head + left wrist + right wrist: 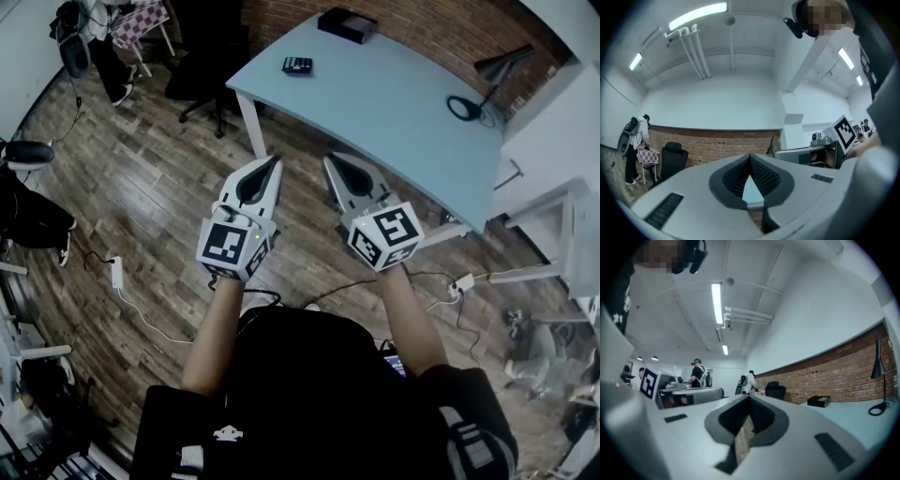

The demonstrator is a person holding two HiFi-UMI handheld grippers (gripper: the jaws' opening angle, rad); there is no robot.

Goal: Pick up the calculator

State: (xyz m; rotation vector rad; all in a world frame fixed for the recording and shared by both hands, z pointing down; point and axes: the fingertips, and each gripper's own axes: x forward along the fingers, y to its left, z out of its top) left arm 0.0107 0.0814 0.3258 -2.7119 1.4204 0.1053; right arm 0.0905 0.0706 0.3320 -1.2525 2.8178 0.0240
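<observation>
The calculator [297, 66] is a small dark slab lying near the far left end of the light blue table [394, 112]. My left gripper [276, 160] and right gripper [329, 158] are side by side over the wooden floor, short of the table's near edge and well apart from the calculator. Both point toward the table. In the left gripper view the left gripper [750, 157] has its jaw tips meeting with nothing between them. The right gripper [749, 397] is likewise shut and empty in its own view. I cannot make out the calculator in either gripper view.
A black box [347, 24] sits at the table's far edge, also seen as the black box [818, 401]. A desk lamp [500, 67] and a cable loop [462, 108] stand at the table's right end. A black office chair [202, 70] is left of the table, a white desk [553, 131] to the right, and a power strip [117, 272] with cables lies on the floor.
</observation>
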